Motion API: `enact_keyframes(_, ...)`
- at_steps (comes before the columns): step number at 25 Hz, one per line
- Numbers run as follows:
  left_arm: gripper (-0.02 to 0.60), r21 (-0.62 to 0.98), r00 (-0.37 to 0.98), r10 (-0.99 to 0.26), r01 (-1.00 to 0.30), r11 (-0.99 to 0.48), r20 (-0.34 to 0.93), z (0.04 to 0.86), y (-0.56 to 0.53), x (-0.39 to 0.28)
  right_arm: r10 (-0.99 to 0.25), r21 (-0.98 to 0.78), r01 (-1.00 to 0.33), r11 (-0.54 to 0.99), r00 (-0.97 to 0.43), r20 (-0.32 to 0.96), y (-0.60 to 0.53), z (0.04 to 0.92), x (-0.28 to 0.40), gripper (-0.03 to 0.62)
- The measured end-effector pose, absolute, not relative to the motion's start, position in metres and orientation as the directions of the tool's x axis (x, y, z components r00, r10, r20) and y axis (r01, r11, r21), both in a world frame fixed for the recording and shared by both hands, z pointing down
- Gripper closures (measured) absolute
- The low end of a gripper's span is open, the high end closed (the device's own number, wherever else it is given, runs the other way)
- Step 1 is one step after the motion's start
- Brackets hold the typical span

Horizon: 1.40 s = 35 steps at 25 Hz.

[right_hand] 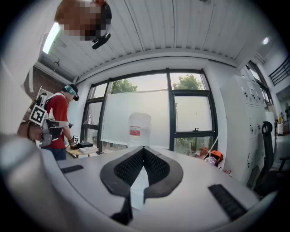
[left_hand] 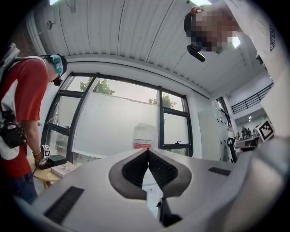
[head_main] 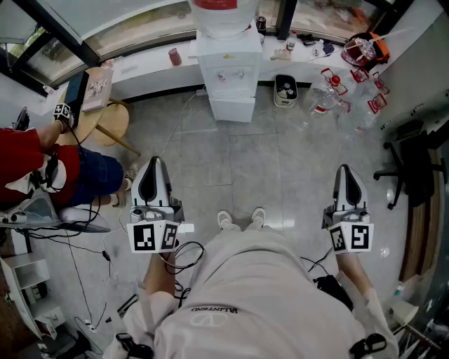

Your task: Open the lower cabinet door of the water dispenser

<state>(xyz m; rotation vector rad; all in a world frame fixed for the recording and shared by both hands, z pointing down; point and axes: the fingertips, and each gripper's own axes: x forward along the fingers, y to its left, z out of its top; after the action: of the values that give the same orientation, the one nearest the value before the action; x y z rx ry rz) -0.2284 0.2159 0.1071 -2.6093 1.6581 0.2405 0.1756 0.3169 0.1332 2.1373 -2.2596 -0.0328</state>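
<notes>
The white water dispenser stands against the window wall at the top centre of the head view, a water bottle on top. Its lower cabinet door is closed. Both grippers are held well back from it, over the grey floor. My left gripper and right gripper point toward the dispenser, jaws together with nothing between them. In the left gripper view the shut tips sit just under the bottle. The right gripper view shows its shut tips below the bottle.
A person in a red shirt stands at the left beside a round wooden table. Cables lie on the floor at the left. A small white bin and empty water bottles sit right of the dispenser. An office chair stands at the right.
</notes>
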Motion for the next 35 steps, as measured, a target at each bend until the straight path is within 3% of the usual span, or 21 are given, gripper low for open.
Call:
enact_keyframes(20,0.574,0.065,0.436,-0.888,-0.891,-0.449,-0.149,0.11,0.215,-0.222,-0.997,0.03,-0.997,0.075,-0.075,0.025,0.317,0.137,0.165,0.582)
enact_keyframes(29,0.574,0.09,0.481,-0.86,-0.862,-0.5,-0.172,0.106,0.209,-0.227,-0.996,-0.055,-0.995,0.087,-0.088,0.013,0.307,0.132,0.141,0.58)
enact_keyframes(35,0.574,0.084,0.531,-0.832,-0.832,-0.548,-0.163,0.117,0.211,-0.241,-0.995,-0.01,-0.995,0.1,-0.1,0.0,0.301,0.132,0.108,0.58)
